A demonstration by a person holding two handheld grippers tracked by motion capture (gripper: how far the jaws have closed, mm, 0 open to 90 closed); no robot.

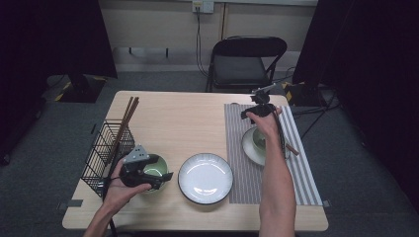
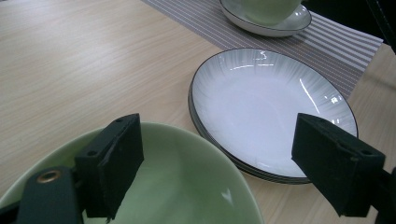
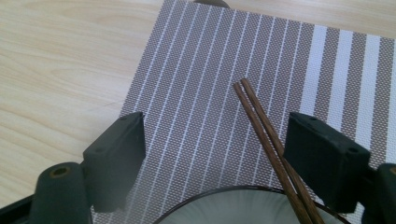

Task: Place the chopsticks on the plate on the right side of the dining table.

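Spanning most of the high view, one light wooden desk (image 1: 183, 123) carries every item counted below. One striped placemat (image 1: 237, 173) covers its right part. One black wire basket (image 1: 101, 153) stands at the left edge, with one bundle of brown chopsticks (image 1: 126, 121) leaning out of it; their number cannot be told. One white plate with a dark rim (image 1: 205, 177) lies near the front centre, just left of the placemat; the left gripper view shows a second rim beneath it (image 2: 224, 156), so two plates may be stacked.

One smaller white saucer (image 1: 248, 147) sits on the placemat and holds one pale green cup (image 1: 258, 138). One pair of brown chopsticks (image 3: 266, 135), two sticks side by side, rests across this saucer's rim and reaches onto the placemat. One green bowl (image 1: 157, 168) stands just left of the plate, between it and the basket.

Two grippers are in use. The left gripper (image 1: 168, 176) is at the green bowl; its fingers (image 2: 116, 154) stand apart, one finger inside the bowl's rim, the other over the plate. The right gripper (image 1: 249, 112) hangs over the placemat beyond the saucer; its fingers (image 3: 322, 154) stand wide apart, with the chopstick pair passing between them, close to one finger and not clamped.
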